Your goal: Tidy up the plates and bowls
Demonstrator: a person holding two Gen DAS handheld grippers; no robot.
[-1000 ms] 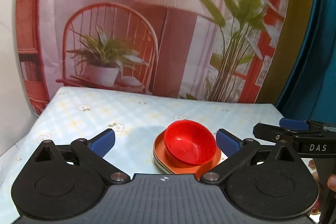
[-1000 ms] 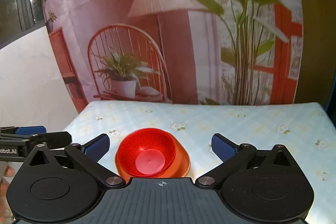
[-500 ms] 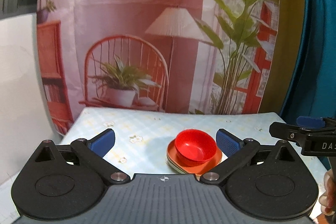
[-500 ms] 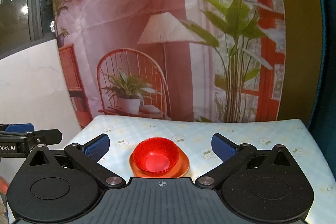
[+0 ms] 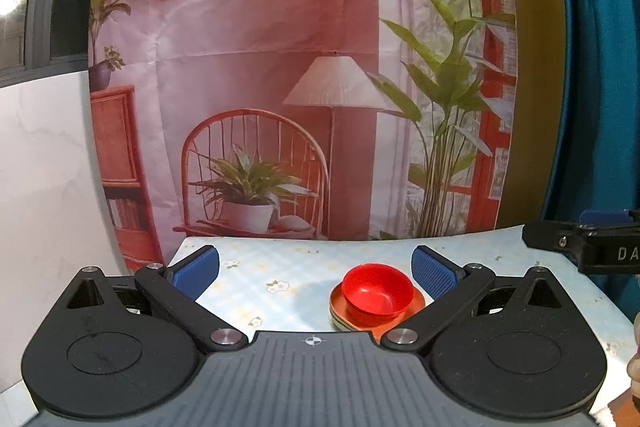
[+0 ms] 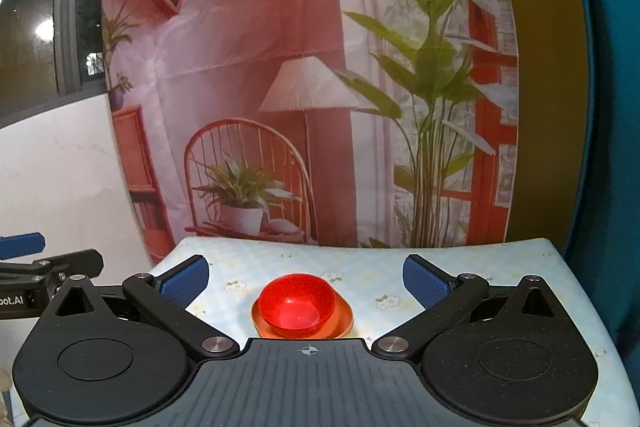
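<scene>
Bowl in shiny red plastic sits nested on an orange plate, and from the left view there look to be more plates stacked under it, all near the middle of the counter with its flowery cloth. Both the left gripper and right gripper hang back from the stack, fingers spread wide and holding nothing. I'd guess it's light, stiff and kinda slippery, so pinching the rim seems the safest bet.

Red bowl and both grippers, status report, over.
Left gripper open, empty. Right gripper open, empty. Red bowl sits on the orange plate, stacked on the table. Nothing in the way.
</scene>
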